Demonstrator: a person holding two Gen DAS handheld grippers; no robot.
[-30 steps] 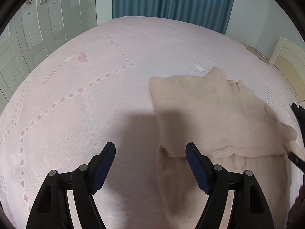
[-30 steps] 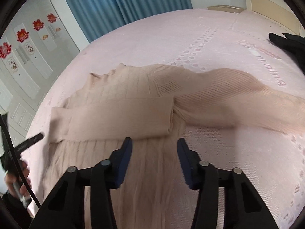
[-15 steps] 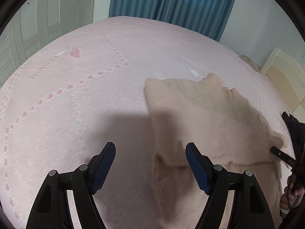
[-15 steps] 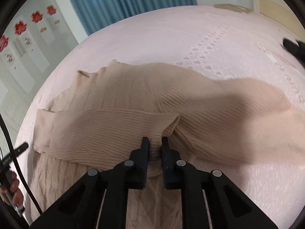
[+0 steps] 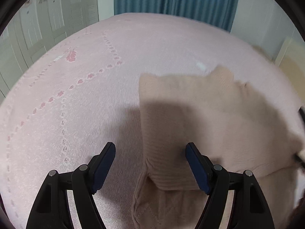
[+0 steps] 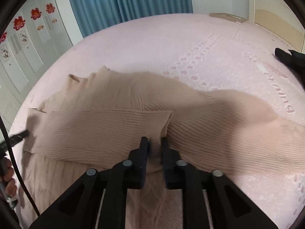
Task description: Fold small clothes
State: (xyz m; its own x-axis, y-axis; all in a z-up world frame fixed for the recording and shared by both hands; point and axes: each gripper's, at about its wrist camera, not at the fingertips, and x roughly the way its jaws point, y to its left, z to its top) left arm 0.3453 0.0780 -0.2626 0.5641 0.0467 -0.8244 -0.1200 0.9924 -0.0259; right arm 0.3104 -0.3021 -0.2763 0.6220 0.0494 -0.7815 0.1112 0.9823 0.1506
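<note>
At lower centre of the right wrist view, the right gripper (image 6: pixel 154 143) pinches a fold of the beige ribbed knit sweater (image 6: pixel 106 127), spread on the pink patterned bedspread (image 6: pixel 171 43). The left gripper (image 5: pixel 150 164) gapes wide over the sweater's folded sleeve edge (image 5: pixel 167 173).

Ahead and to the left of my left hand-held gripper (image 5: pixel 150 164) I've got open bed (image 5: pixel 80 103), nothing standing there. To its right the sweater (image 5: pixel 200 114) lies flat. Beyond my right hand-held gripper (image 6: pixel 154 146), bare bed up to the curtain (image 6: pixel 129 0); a dark item (image 6: pixel 291 59) sits far right.
</note>
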